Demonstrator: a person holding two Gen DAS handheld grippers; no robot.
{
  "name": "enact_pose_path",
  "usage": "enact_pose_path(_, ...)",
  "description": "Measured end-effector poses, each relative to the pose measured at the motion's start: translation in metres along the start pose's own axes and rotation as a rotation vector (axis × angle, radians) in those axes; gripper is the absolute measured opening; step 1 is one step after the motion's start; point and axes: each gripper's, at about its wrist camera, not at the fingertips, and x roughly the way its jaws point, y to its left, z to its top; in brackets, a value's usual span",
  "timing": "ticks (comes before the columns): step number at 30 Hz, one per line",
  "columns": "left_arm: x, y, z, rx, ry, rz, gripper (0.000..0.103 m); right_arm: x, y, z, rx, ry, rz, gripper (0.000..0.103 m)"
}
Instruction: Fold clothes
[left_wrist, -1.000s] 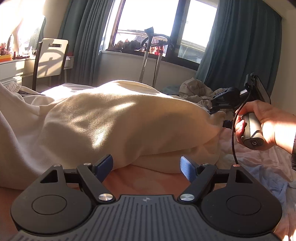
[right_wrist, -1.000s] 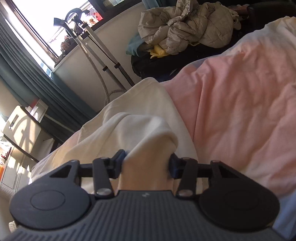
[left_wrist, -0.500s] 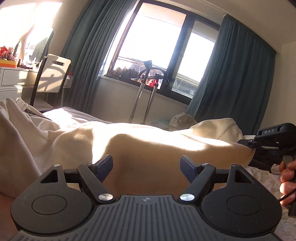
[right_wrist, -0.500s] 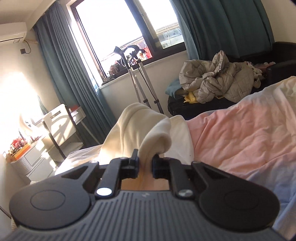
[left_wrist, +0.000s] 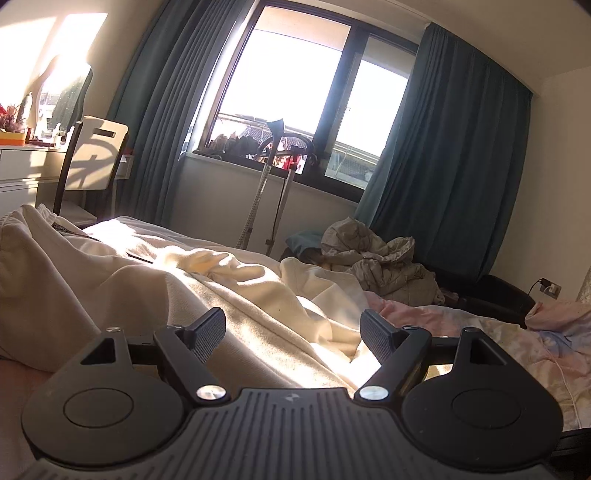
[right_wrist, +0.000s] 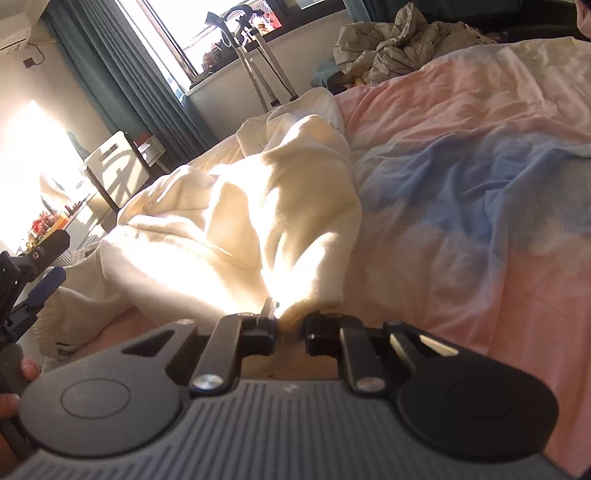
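A cream knit garment (left_wrist: 251, 295) lies rumpled on the bed; it also shows in the right wrist view (right_wrist: 258, 214). My left gripper (left_wrist: 293, 332) is open and empty, hovering just above the garment's near part. My right gripper (right_wrist: 290, 325) is shut on a fold at the garment's near edge, low over the pink and blue bedspread (right_wrist: 461, 206). The left gripper also shows at the left edge of the right wrist view (right_wrist: 40, 269), held by a hand.
A crumpled grey-beige jacket (left_wrist: 384, 262) lies past the bed's far side. A white chair (left_wrist: 92, 162) and a dresser stand at the left. A garment steamer pole (left_wrist: 262, 192) stands under the window, between teal curtains.
My right gripper pulled the pinched fold back toward the near side and down to the bed, so the raised garment now lies flat and rumpled. My left gripper stayed open.
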Motion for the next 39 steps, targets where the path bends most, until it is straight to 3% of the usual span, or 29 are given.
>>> enact_pose_path(5, 0.005, -0.009, -0.009, 0.049, 0.035, 0.027, 0.083, 0.001, -0.007, -0.008, 0.01, 0.012, 0.016, 0.021)
enact_pose_path(11, 0.006, -0.015, -0.016, 0.082, 0.052, 0.04, 0.083, -0.026, -0.025, 0.015, 0.093, -0.078, 0.064, 0.037)
enact_pose_path(13, 0.006, -0.015, -0.017, 0.083, 0.055, 0.041, 0.083, -0.028, -0.036, 0.023, 0.149, -0.097, 0.073, 0.046)
enact_pose_path(20, 0.007, -0.016, -0.02, 0.081, 0.063, 0.044, 0.083, -0.007, -0.078, 0.051, 0.32, -0.136, 0.055, 0.05)
enact_pose_path(24, 0.009, -0.016, -0.02, 0.077, 0.067, 0.038, 0.083, 0.013, -0.091, 0.068, 0.307, -0.158, 0.006, 0.058)
enact_pose_path(28, 0.015, -0.019, -0.023, 0.087, 0.079, 0.028, 0.083, 0.036, -0.103, 0.071, 0.351, -0.119, 0.094, 0.063)
enact_pose_path(30, 0.019, -0.021, -0.025, 0.103, 0.086, 0.026, 0.083, 0.045, -0.097, 0.068, 0.313, -0.092, 0.094, 0.067)
enact_pose_path(33, 0.024, -0.022, -0.027, 0.113, 0.099, 0.022, 0.083, 0.054, -0.089, 0.066, 0.236, -0.066, 0.053, 0.071)
enact_pose_path(39, 0.023, -0.023, -0.027, 0.119, 0.09, 0.015, 0.083, 0.056, -0.091, 0.059, 0.207, -0.063, 0.003, 0.072)
